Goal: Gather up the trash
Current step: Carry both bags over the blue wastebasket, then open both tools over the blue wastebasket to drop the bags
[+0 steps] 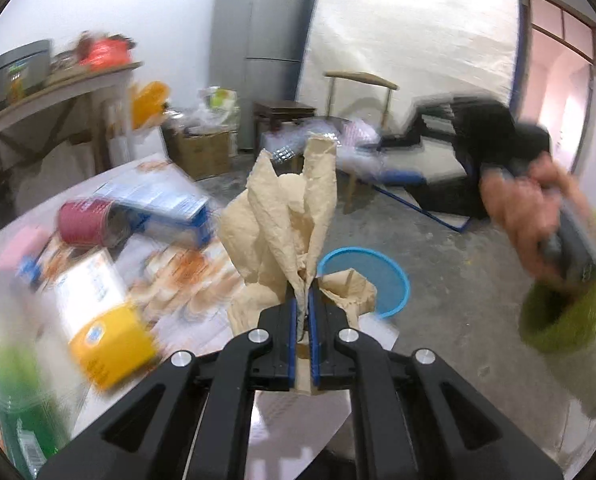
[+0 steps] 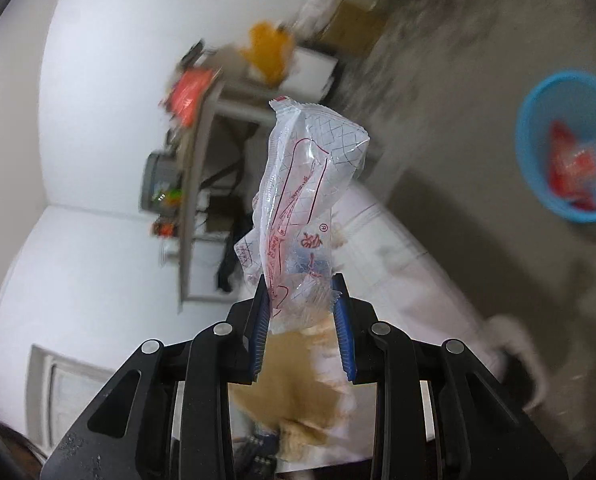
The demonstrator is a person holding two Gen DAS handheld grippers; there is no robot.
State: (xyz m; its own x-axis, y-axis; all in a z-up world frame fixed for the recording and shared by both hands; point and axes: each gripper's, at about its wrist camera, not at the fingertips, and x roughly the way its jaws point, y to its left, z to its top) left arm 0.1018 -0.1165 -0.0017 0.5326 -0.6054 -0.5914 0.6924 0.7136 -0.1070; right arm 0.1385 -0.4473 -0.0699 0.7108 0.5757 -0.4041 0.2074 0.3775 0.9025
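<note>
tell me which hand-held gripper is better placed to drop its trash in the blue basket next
Left, probably. Its hand-held gripper holds crumpled brown paper directly before the blue basket; the right hand-held gripper, holding a clear wrapper, sees it far off-side.

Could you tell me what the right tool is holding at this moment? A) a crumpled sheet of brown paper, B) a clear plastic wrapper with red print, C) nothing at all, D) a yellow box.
B: in the right wrist view the right tool grips a clear plastic wrapper with red print; the crumpled brown paper is pinched in the left tool.
</note>
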